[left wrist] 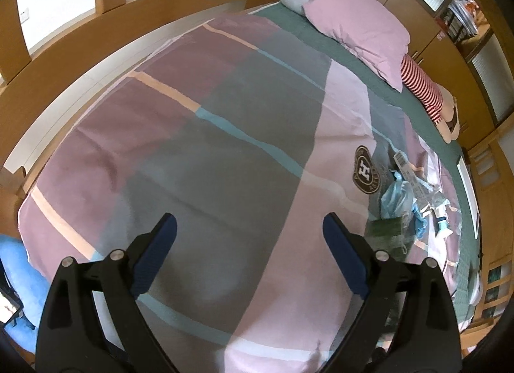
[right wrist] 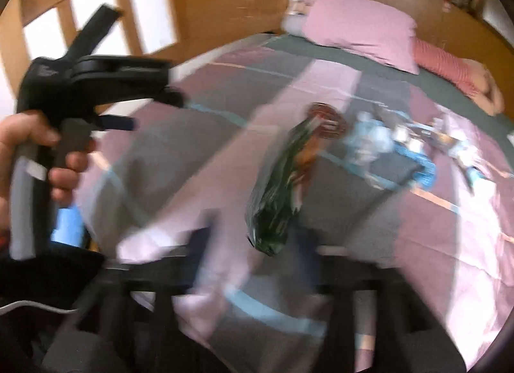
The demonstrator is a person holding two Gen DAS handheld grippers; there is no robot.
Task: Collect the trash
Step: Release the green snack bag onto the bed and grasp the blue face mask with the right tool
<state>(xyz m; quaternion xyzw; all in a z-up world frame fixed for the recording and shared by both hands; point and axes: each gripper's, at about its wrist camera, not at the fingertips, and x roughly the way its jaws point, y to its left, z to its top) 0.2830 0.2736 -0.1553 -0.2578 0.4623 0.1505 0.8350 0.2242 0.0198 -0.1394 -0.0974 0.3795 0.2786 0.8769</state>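
A green wrapper (right wrist: 273, 193) is being released between the right gripper (right wrist: 253, 250)'s spread fingers; the left gripper (left wrist: 250, 228) is being held open, empty, over the bed (left wrist: 225, 115).

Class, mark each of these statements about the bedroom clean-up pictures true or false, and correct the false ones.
1. The left claw is open with nothing between its pads. True.
2. The pillow at the head of the bed is bright yellow. False: it is pink.
3. A pile of trash lies on the duvet, near a dark oval badge. True.
4. The green wrapper is clamped tight in the left claw. False: the left claw is empty; the wrapper shows in front of the right claw.
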